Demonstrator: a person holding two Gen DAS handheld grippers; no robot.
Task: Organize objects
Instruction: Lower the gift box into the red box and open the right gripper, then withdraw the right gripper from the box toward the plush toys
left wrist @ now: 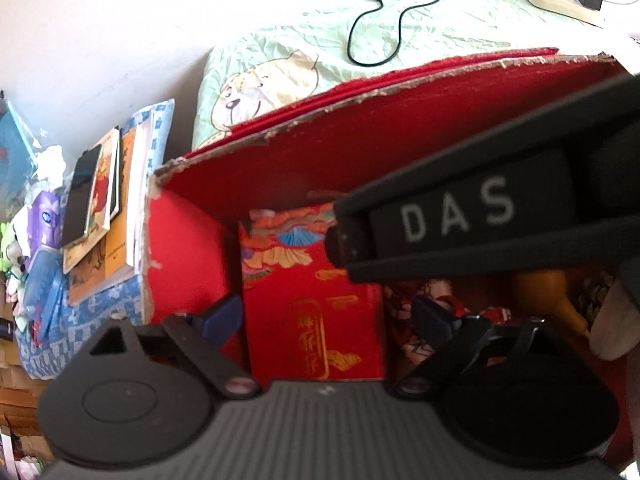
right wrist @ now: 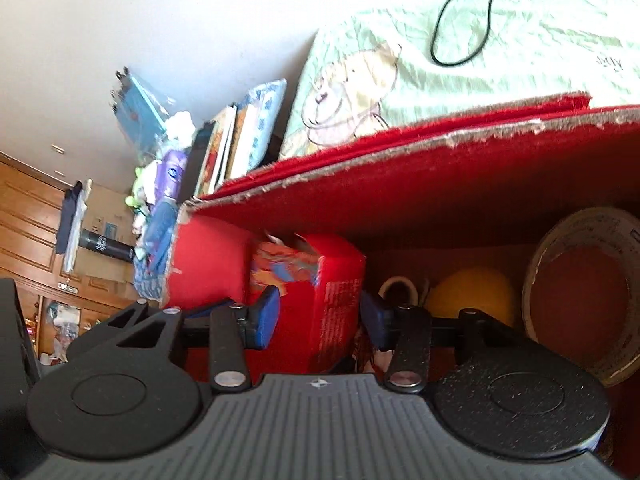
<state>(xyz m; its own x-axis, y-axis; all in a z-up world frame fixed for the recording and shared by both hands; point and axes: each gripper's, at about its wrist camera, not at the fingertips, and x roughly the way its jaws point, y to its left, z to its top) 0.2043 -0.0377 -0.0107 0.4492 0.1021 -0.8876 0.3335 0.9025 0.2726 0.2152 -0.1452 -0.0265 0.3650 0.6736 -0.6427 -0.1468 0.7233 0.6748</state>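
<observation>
One small red packet [right wrist: 320,300] stands in the big red box [right wrist: 440,184], near its left wall. We have our right gripper [right wrist: 316,316] around it, blue pads open and maybe touching. Our left gripper [left wrist: 328,320] is open and holds nothing. If we squeeze crooked, it could tip onto the yellow gourd [right wrist: 472,292].

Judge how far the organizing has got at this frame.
Done: the patterned red carton, yellow gourd and tape roll sit inside the big red box. In hand: both tools straddle the carton, open. Left: books beside the box remain outside.
</observation>
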